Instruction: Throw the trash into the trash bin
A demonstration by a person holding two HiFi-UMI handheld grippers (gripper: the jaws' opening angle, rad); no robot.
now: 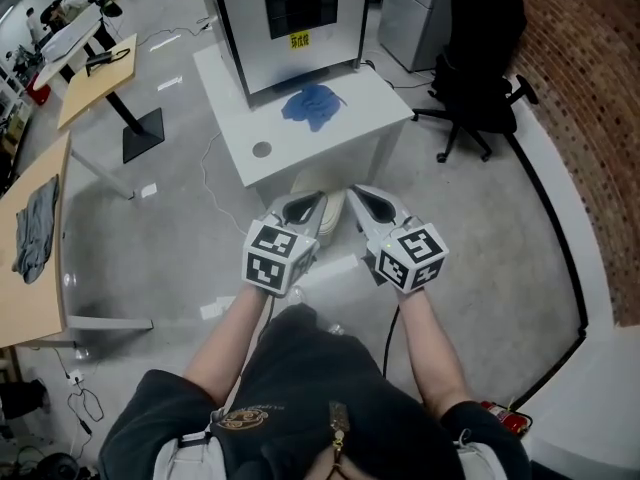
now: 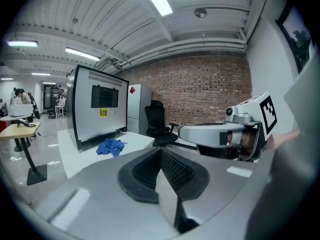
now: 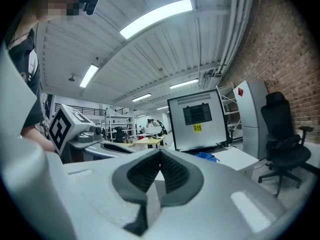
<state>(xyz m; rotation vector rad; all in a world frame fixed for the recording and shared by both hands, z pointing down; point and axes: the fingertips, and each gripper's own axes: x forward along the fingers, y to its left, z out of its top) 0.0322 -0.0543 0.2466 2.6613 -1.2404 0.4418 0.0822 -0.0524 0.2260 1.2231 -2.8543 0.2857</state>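
Low in the centre of the head view, side by side, close but not touching: left gripper (image 1: 314,201) and right gripper (image 1: 364,200), each at the end of a bare forearm, marker cubes toward the camera, noses toward the top of the frame. Both closed, ribbed black pads (image 2: 147,169) pressed together on the left one and pads (image 3: 175,176) likewise on the right, nothing caught between either pair. Higher in the head view, on a white table (image 1: 330,143), a crumpled blue piece of trash (image 1: 312,105), lying just in front of a tall grey cabinet (image 1: 290,28) with a dark screen and a small yellow label, well apart from both grippers. Same blue heap left of centre in the left gripper view (image 2: 110,146) and just right of centre in the right gripper view (image 3: 206,156). Between the table's near edge and the gripper tips, a pale rounded object (image 1: 325,182) on the floor, mostly hidden, not clearly a bin. At upper right, a black office chair (image 1: 478,63) beside a brick wall (image 1: 590,98). At upper left, a wooden desk (image 1: 95,78); down the left edge, a grey cloth (image 1: 35,230) draped on another.
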